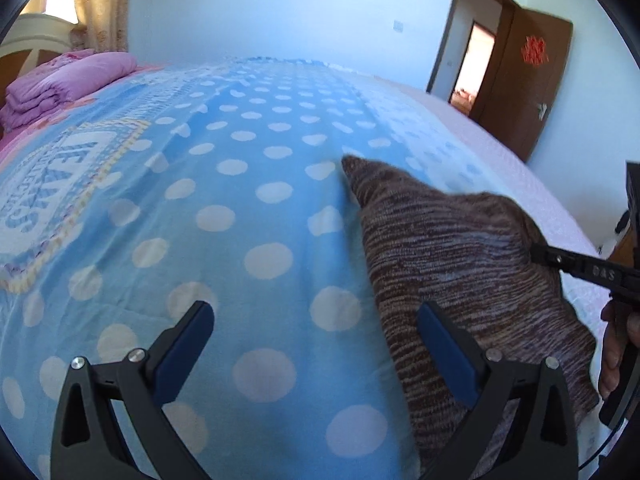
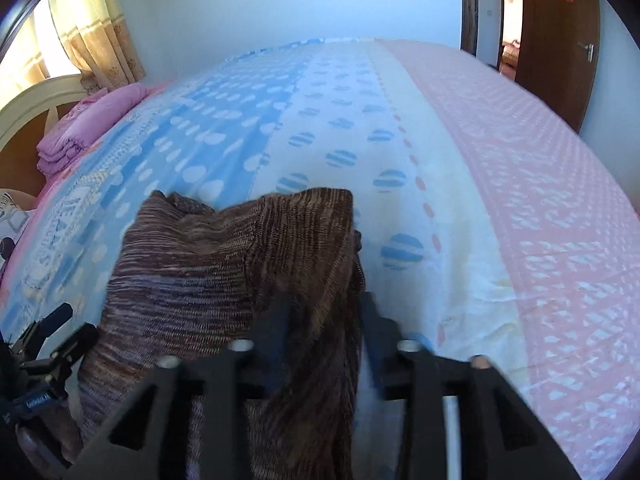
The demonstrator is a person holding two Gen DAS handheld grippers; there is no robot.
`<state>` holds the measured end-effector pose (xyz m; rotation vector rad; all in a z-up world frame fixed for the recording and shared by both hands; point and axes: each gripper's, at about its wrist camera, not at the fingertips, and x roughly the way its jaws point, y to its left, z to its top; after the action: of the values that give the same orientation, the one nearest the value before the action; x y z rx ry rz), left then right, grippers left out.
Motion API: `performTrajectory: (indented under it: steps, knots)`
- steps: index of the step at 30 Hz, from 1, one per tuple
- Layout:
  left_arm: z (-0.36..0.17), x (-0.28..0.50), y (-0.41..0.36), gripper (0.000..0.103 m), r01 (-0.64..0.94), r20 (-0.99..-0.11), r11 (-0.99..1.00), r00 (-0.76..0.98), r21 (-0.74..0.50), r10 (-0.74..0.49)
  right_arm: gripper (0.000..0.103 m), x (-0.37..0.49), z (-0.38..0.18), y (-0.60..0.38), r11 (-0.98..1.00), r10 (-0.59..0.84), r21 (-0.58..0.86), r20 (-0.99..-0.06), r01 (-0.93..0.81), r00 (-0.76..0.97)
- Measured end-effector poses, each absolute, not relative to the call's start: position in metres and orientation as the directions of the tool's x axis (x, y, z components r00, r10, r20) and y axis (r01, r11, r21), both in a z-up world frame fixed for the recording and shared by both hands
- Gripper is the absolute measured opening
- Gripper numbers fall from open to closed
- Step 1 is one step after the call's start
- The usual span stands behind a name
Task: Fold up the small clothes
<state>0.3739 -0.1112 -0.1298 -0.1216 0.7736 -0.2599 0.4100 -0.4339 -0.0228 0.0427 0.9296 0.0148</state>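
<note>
Brown striped knit garment lies on the bed, part draped, part lifted: right gripper has its fingers pressed on a fold of the knit. Left gripper is spread wide and holds nothing, its right finger just over the garment's near edge. Judged early: cloth bunched, no neat fold visible, squaring and folding remain. No containers in view. A folded pink quilt sits by the headboard, well apart.
</note>
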Motion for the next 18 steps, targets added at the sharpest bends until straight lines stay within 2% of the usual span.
performTrajectory:
  steps: [4, 7, 8, 11, 15, 18]
  knots:
    - [-0.126, 0.348, -0.107, 0.103, 0.203, -0.658, 0.952, 0.688, -0.230, -0.306, 0.046, 0.362, 0.007, -0.424, 0.987, 0.162, 0.118, -0.716, -0.111, 0.679]
    - [-0.121, 0.329, -0.124, 0.103, 0.258, -0.647, 0.952, 0.700, -0.166, -0.302, 0.046, 0.334, 0.005, -0.409, 0.959, 0.270, 0.141, -0.710, -0.245, 0.651]
    - [-0.121, 0.328, -0.132, 0.103, 0.270, -0.657, 0.955, 0.699, -0.124, -0.283, 0.046, 0.331, -0.005, -0.405, 0.957, 0.266, 0.128, -0.742, -0.260, 0.615]
    - [-0.131, 0.328, -0.155, 0.103, 0.292, -0.728, 0.956, 0.656, 0.000, -0.200, 0.045, 0.329, -0.041, -0.417, 0.981, 0.135, 0.032, -0.824, -0.192, 0.551]
    - [-0.136, 0.323, -0.157, 0.103, 0.322, -0.754, 0.947, 0.623, 0.007, -0.207, 0.044, 0.318, -0.046, -0.437, 0.981, 0.159, 0.063, -0.809, -0.185, 0.565]
    - [-0.134, 0.324, -0.147, 0.103, 0.311, -0.748, 0.949, 0.617, -0.053, -0.244, 0.045, 0.317, -0.039, -0.445, 0.979, 0.181, 0.091, -0.801, -0.184, 0.570]
